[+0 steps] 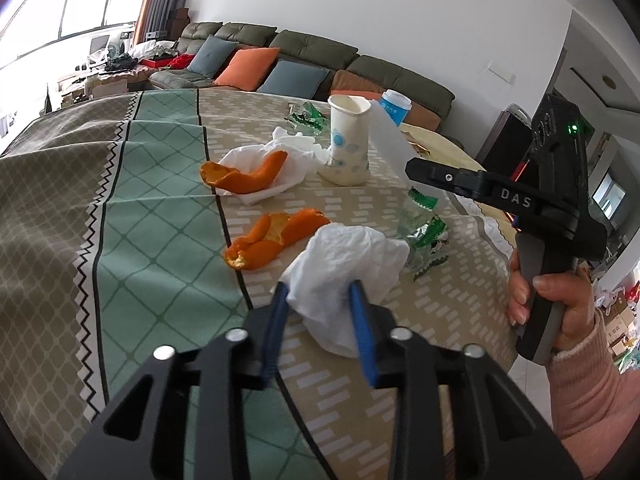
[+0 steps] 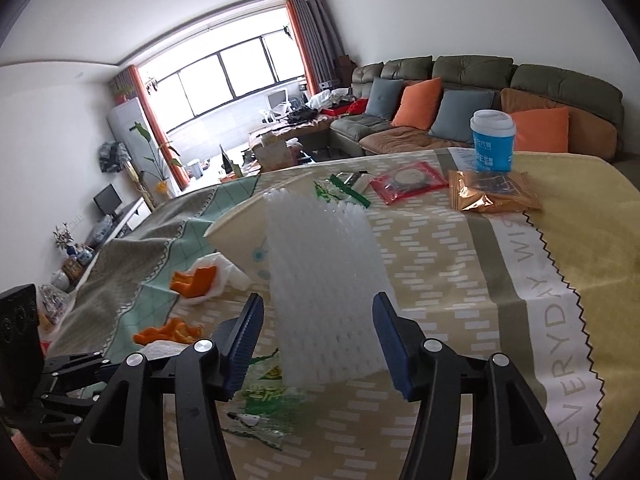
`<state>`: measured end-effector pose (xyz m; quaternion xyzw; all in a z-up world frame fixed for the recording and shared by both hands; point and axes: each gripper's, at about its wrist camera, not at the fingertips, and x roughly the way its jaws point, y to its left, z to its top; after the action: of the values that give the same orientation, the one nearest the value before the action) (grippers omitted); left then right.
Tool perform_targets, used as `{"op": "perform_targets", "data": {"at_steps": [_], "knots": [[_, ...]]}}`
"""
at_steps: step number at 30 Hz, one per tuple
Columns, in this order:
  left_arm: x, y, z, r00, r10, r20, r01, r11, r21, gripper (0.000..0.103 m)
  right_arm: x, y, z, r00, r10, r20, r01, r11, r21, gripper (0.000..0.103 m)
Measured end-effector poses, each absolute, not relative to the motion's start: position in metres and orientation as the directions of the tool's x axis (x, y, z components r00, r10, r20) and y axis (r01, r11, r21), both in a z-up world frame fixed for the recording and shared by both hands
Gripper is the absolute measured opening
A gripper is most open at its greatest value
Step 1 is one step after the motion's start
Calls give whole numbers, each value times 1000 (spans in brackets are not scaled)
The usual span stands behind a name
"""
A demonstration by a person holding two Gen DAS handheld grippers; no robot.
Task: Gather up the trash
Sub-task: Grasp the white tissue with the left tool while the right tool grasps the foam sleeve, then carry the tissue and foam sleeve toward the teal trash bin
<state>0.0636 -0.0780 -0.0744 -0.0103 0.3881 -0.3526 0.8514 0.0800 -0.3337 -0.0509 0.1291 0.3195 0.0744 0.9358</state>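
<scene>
The tissue (image 1: 344,276) lies crumpled at the near tabletop (image 1: 152,248) edge, clenched between the left claw (image 1: 320,300) pads by one fold only, so it could tear or slip free when lifted. The right claw (image 2: 320,320) is released around a white foam sheet (image 2: 320,280); closing carelessly could topple the cup (image 1: 347,140) or snag the wrapper (image 2: 264,392) beneath.

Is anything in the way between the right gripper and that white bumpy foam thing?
Nothing visible is. The white foam sheet already stands between the right gripper's open fingers. The green wrapper lies on the table beside it, under the left finger, not blocking.
</scene>
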Motion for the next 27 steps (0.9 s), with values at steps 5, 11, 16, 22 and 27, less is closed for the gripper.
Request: {"op": "perform_targets", "data": {"at_steps": [5, 11, 16, 22, 27], "knots": [[60, -79, -76, 439, -618, -652, 601, 742, -297, 18, 81, -333, -53, 778, 217, -590, -55, 958, 281, 44], [56, -76, -73, 439, -629, -642, 602, 736, -309, 11, 79, -335, -50, 786, 208, -583, -54, 961, 269, 16], [53, -70, -69, 444, -637, -630, 600, 734, -319, 10, 72, -337, -42, 804, 206, -557, -54, 959, 277, 13], [50, -57, -63, 466, -640, -611, 586, 741, -328, 9, 62, -337, -26, 826, 233, -513, -82, 951, 299, 13], [48, -43, -55, 495, -635, -593, 570, 753, -330, 9, 55, -332, -13, 837, 271, -476, -127, 941, 313, 13]]}}
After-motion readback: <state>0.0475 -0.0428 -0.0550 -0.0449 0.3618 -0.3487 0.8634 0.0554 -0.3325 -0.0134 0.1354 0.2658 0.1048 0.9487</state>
